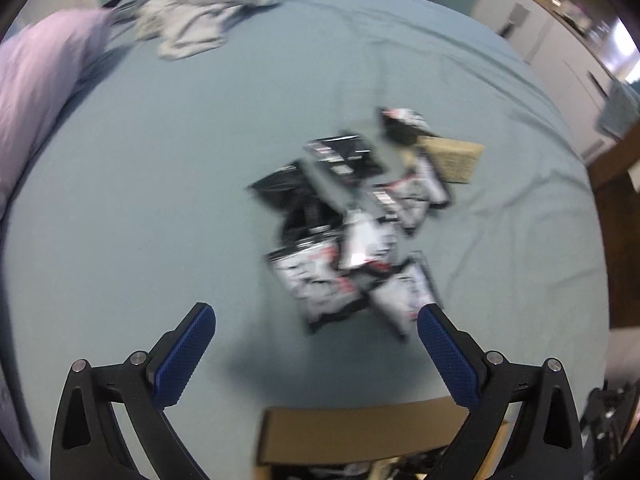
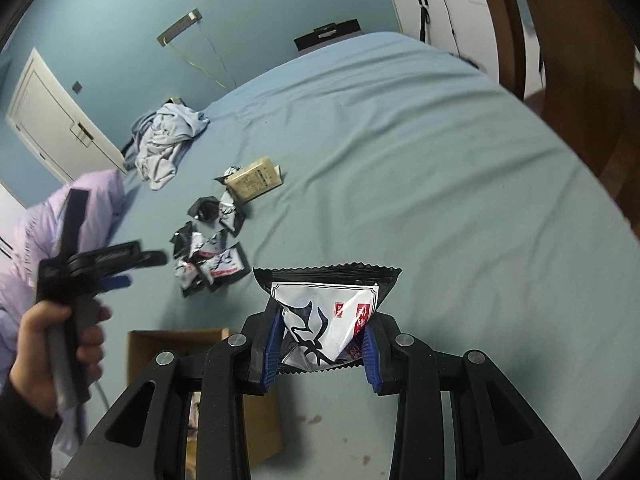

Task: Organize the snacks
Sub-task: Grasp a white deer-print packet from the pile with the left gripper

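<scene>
The right gripper [image 2: 320,344] clamps a snack packet [image 2: 326,320] above the bed [image 2: 440,180]; the left gripper [image 1: 316,344] (jaws wide apart) hovers over scattered packets [image 1: 352,240].

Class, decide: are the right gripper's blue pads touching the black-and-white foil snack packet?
Touching. The right wrist view shows the right gripper with both blue pads pressed against the sides of the black-and-white foil snack packet, which crumples between them.

Bed [image 2: 400,152]: snack packets [image 2: 212,256], clothes [image 2: 164,148], tan box [image 2: 254,178]
</scene>
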A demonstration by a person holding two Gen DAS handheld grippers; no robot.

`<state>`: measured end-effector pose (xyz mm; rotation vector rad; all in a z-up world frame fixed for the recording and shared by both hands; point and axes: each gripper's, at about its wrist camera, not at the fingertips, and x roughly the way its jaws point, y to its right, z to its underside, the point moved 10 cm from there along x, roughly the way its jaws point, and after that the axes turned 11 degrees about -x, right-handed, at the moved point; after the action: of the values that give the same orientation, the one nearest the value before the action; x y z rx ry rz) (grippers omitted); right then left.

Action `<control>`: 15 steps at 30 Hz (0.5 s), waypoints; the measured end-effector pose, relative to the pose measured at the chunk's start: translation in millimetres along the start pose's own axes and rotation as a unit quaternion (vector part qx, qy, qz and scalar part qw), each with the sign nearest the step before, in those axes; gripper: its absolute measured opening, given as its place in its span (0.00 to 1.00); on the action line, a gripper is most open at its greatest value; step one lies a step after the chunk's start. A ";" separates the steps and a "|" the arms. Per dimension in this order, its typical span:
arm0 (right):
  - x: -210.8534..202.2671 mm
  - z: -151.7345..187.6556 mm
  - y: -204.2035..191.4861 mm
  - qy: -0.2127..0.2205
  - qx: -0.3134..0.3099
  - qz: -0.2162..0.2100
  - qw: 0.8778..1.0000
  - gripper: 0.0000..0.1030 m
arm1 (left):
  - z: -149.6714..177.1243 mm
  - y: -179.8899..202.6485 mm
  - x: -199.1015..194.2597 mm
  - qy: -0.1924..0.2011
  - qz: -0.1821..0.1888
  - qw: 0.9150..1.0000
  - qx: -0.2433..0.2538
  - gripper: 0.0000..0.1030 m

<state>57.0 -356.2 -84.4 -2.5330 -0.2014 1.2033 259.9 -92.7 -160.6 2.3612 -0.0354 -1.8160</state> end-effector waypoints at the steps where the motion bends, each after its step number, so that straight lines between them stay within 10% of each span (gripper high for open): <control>1: 0.7 1.5 0.3 -0.005 -0.001 0.000 1.000 0.31 | 2.1 11.8 1.8 -0.005 0.012 1.000 0.013 1.00; 9: 16.7 3.4 -4.8 -0.025 -0.020 -0.004 0.999 0.31 | 27.4 54.4 53.7 -0.103 0.009 0.994 0.038 0.95; 15: 18.9 3.8 -4.1 -0.022 -0.034 0.012 0.999 0.31 | 34.1 55.9 81.0 -0.154 0.025 0.988 -0.003 0.44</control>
<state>66.2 -346.5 -98.9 -2.5748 -0.2264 1.2841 252.8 -161.3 -238.6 2.0325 -0.1241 -2.1339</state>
